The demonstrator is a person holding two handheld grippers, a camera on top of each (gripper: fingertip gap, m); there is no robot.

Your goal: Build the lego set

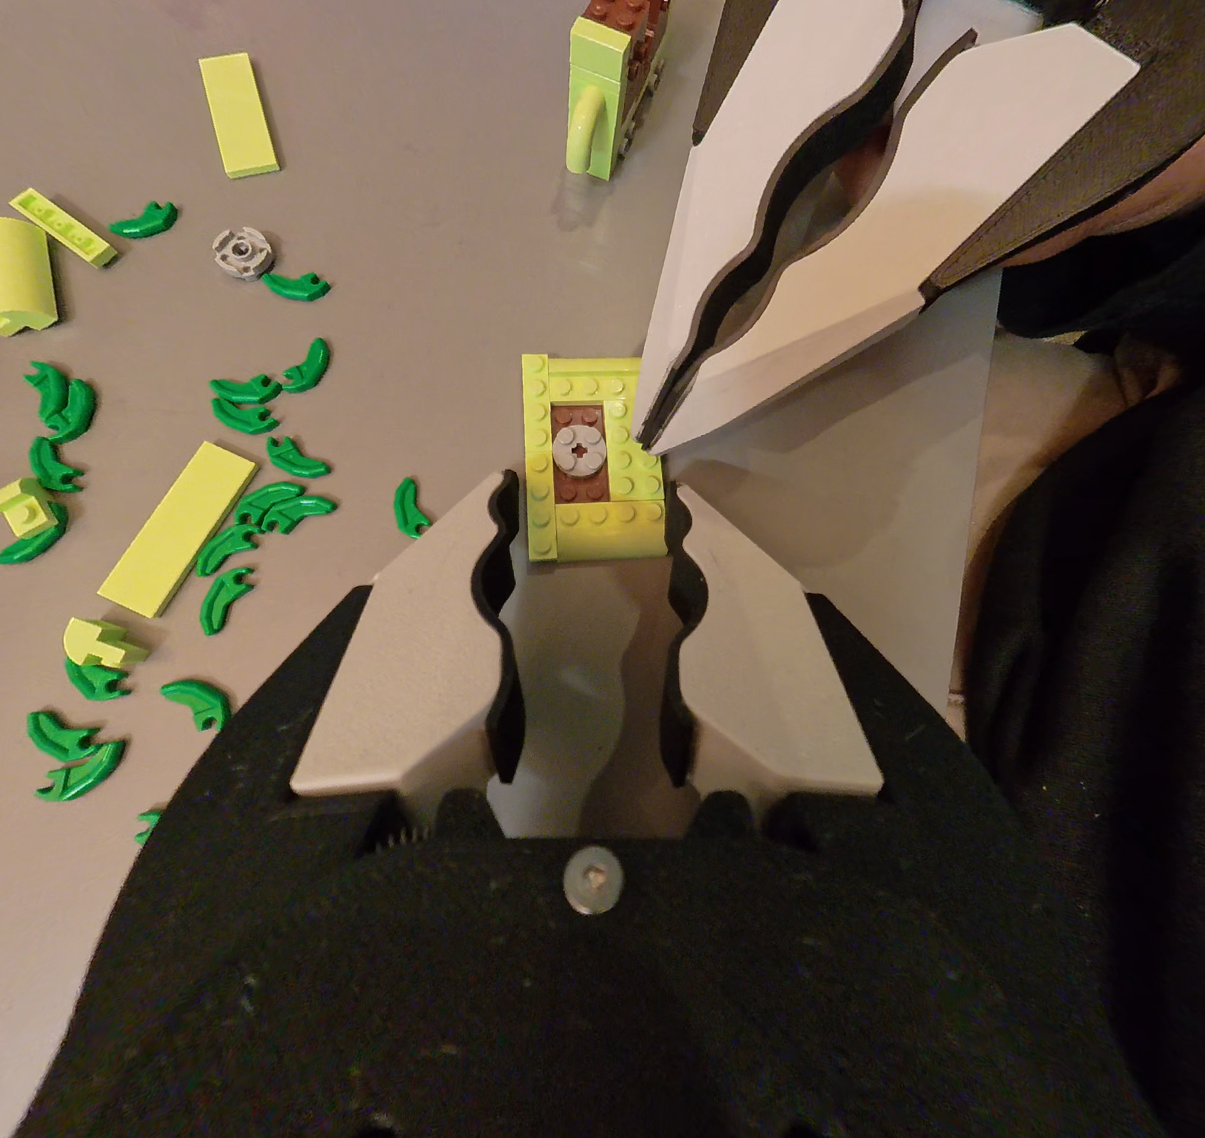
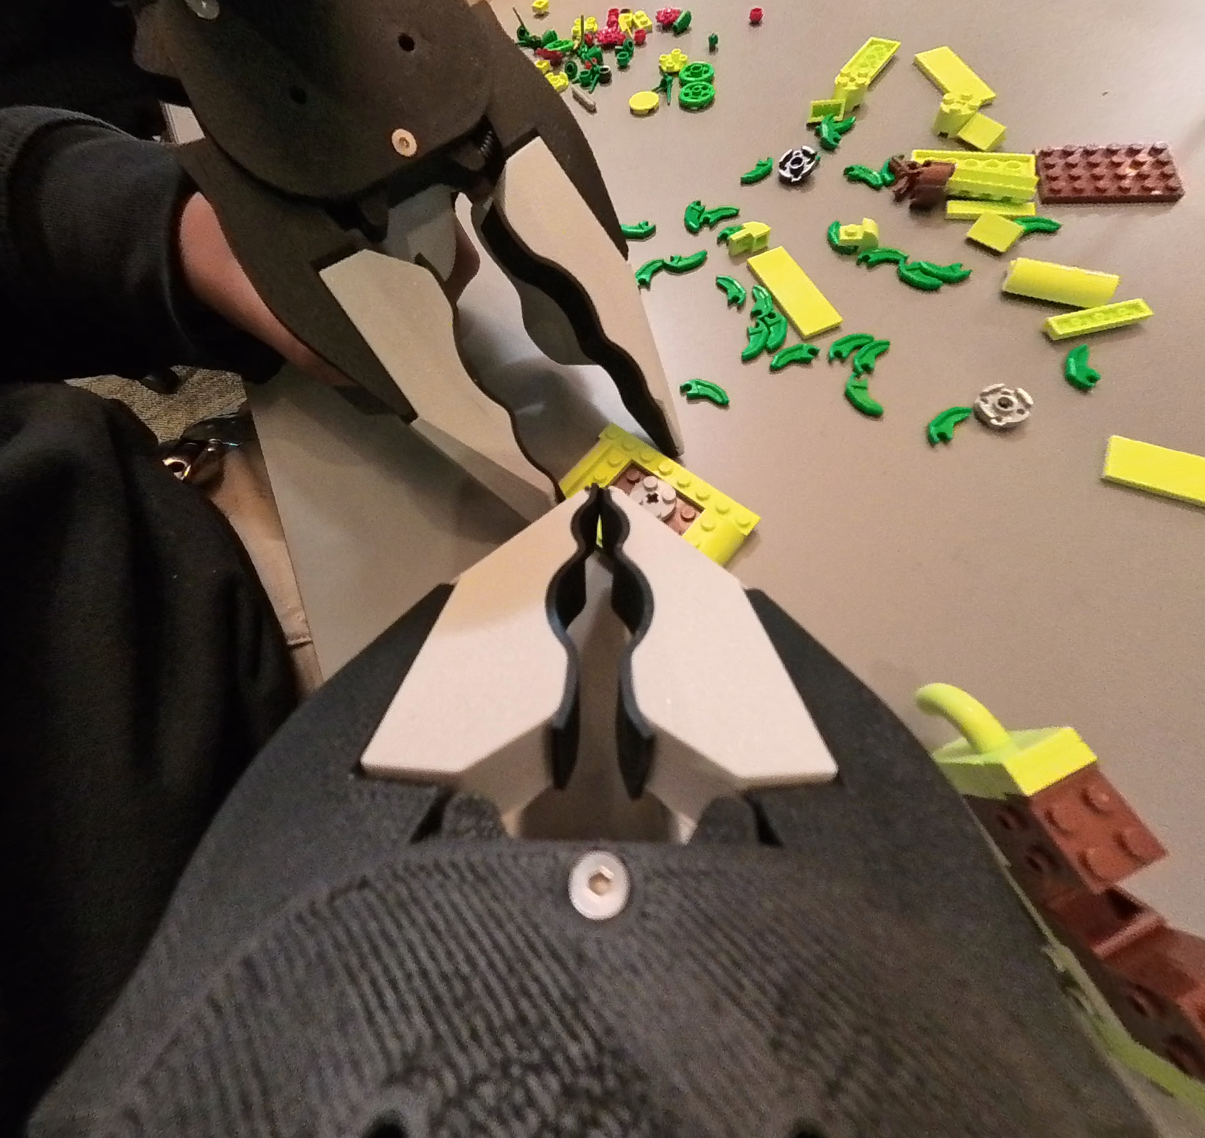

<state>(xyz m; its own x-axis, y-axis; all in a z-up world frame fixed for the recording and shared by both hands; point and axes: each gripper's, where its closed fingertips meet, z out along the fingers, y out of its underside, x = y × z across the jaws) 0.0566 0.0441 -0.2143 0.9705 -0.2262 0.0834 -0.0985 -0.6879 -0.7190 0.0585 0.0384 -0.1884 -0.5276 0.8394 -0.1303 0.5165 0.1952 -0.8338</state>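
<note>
The left gripper [image 1: 590, 487], jaws spread, straddles the near end of one lime plate assembly [image 1: 596, 461] lying flat on the grey table [image 1: 424, 128], its long axis along the fingers. The right gripper [image 1: 649, 438], tips pressed together, touches its right edge. One grey round plate [image 1: 580, 451] sits centred. Two lime tiles [image 1: 238, 115] lie left.

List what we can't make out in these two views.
- Lime base: whether left gripper clamps it; its fingers hide the sides, both views.
- Right gripper: anything pinched at its tips, too small, both views.
- Brown-and-lime build: cut off by frame edges, both views.
- Far small-parts pile, right wrist view: too small to sort.
</note>
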